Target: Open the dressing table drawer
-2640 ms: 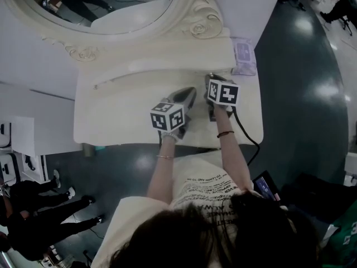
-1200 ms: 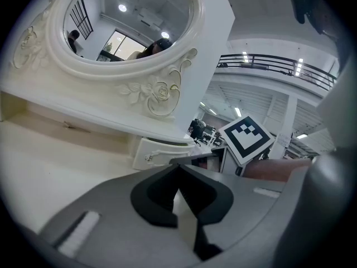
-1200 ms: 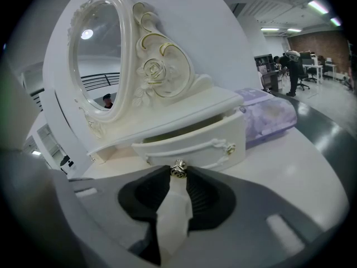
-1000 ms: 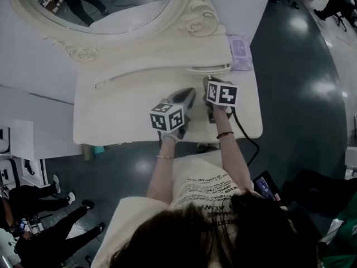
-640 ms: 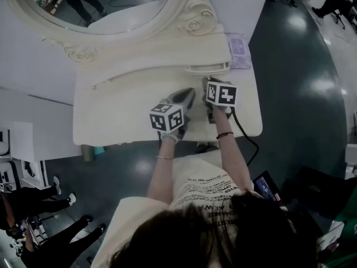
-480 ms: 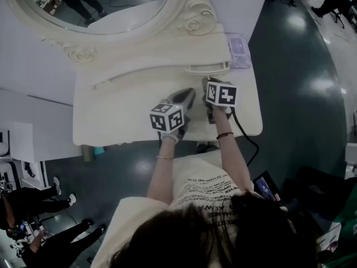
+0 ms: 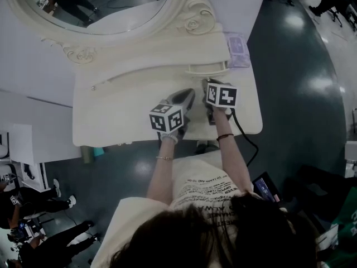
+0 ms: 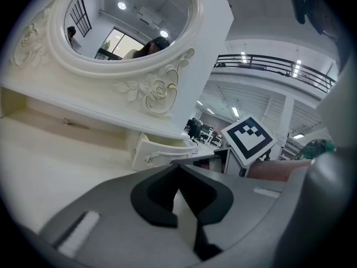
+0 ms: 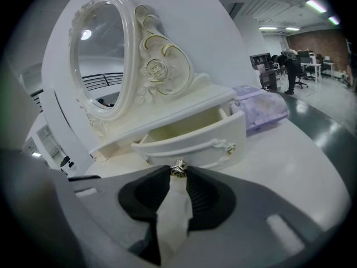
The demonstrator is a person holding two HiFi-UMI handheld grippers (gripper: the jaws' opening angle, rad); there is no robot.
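Note:
The cream dressing table (image 7: 120,113) carries a small drawer (image 7: 207,68) under its mirror shelf, at the right. The drawer (image 9: 195,141) stands partly pulled out, and its inside shows empty. My right gripper (image 9: 178,173) is shut on the drawer's metal knob (image 9: 178,168), just in front of the curved drawer face. In the head view the right gripper (image 7: 206,84) reaches the drawer front. My left gripper (image 7: 191,92) hovers over the tabletop just left of it, jaws shut with nothing between them (image 8: 178,167). From the left gripper view the drawer (image 8: 162,152) lies ahead to the right.
An oval mirror (image 7: 100,7) in a carved frame rises behind the tabletop. A purple packet (image 7: 239,52) lies on the table's right end beside the drawer. A black cable (image 7: 245,135) hangs off the front right edge. People stand on the dark floor at lower left (image 7: 33,228).
Since the earliest frame the drawer has come out from under the shelf with the right gripper. Over the last second neither the grippers nor the drawer has visibly moved.

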